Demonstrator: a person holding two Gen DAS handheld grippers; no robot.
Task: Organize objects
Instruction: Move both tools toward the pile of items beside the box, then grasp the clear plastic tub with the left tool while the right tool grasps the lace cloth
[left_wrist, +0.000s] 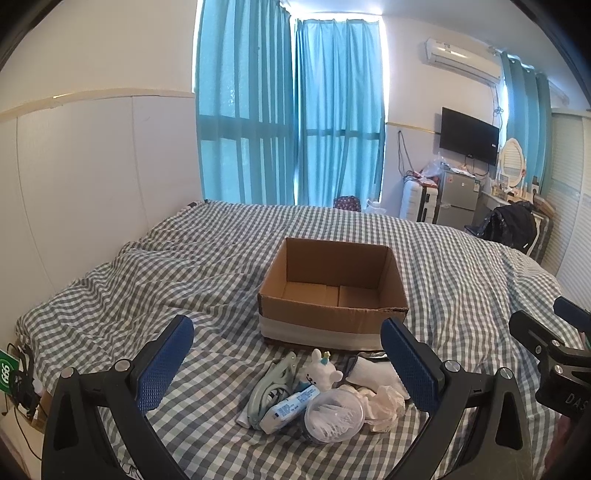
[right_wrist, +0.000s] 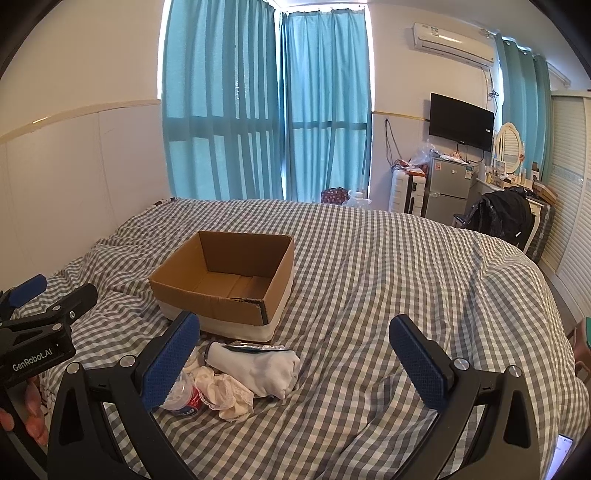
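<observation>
Sitting open on the bed (left_wrist: 461, 266), cardboard box (left_wrist: 332, 314) holds nothing.

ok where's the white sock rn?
The white sock lies on the checked bedspread just in front of the cardboard box, right of the crumpled cream cloth; in the left wrist view it sits by the right fingertip.

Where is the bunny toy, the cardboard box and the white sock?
bunny toy (left_wrist: 320, 373): left wrist view, on its white face.
cardboard box (left_wrist: 325, 314): left wrist view, on its brown front wall.
white sock (right_wrist: 264, 365): right wrist view, on the sock's middle.
</observation>
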